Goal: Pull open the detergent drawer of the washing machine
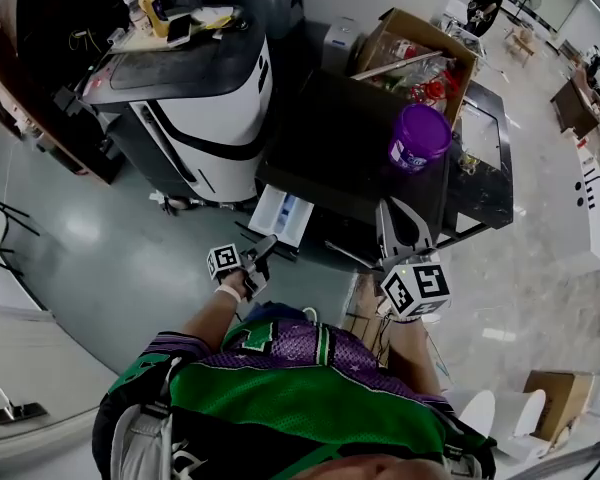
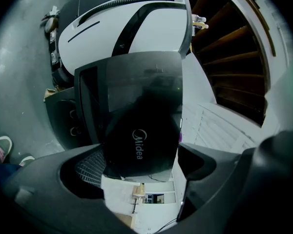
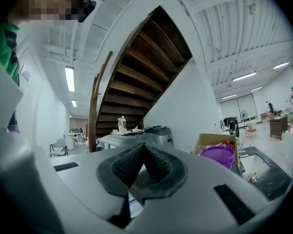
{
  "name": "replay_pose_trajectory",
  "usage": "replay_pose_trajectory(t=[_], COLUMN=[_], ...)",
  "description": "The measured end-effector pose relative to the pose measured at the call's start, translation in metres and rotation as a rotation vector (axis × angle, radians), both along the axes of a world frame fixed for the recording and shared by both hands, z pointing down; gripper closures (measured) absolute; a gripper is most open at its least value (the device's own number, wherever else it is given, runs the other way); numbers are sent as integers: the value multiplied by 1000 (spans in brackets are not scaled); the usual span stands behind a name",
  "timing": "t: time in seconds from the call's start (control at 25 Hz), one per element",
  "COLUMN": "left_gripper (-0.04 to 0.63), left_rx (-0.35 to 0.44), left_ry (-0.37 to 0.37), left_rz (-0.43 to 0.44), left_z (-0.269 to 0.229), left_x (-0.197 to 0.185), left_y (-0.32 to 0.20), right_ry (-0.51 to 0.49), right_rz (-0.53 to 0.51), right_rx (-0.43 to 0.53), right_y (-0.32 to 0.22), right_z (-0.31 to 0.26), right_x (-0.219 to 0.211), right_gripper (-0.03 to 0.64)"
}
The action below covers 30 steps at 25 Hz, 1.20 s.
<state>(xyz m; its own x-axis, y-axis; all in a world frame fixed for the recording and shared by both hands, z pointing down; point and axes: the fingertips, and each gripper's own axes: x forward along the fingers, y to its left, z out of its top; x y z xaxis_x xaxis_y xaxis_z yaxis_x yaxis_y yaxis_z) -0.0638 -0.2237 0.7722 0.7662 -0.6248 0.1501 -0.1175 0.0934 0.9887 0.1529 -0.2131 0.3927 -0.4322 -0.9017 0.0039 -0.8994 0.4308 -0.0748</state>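
Note:
The black Midea washing machine (image 1: 330, 133) (image 2: 136, 126) stands in front of me. Its white detergent drawer (image 1: 280, 215) (image 2: 147, 197) sticks out of the front, pulled open. My left gripper (image 1: 262, 247) (image 2: 141, 156) is at the drawer's outer end, jaws wide apart and open. The drawer shows in the gap between them; I cannot tell if a jaw touches it. My right gripper (image 1: 392, 218) (image 3: 143, 147) hovers over the machine's near right corner, its ribbed pads pressed together, shut on nothing.
A purple tub (image 1: 418, 138) (image 3: 219, 156) sits on the washing machine's top. A white and black machine (image 1: 195, 98) (image 2: 136, 28) with bottles (image 1: 150, 10) on it stands to the left. A cardboard box (image 1: 410, 53) and a dark sink counter (image 1: 485, 158) are to the right.

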Motion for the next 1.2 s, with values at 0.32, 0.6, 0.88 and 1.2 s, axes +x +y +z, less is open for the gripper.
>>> replay_pose_trajectory(t=[0.32,0.6,0.88,1.2], left_gripper=[150,150,150,150], left_rx=[137,215,293,415], left_ry=[-154,-267,-343,-413], left_rz=[159,250,230,204], left_z=[-25,-38,-56,-95], left_x=[-29,-50,-83,-101], left_y=[3,0,-32,-65], right_ry=[5,22,22,30], right_rz=[9,50,107,111], right_rx=[-12,-6,-5,-40], right_y=[0,0,-5,-8], right_z=[-11,-21,-27,-15], right_x=[-31,-36,-21,-11], right_gripper=[615,615,615,615])
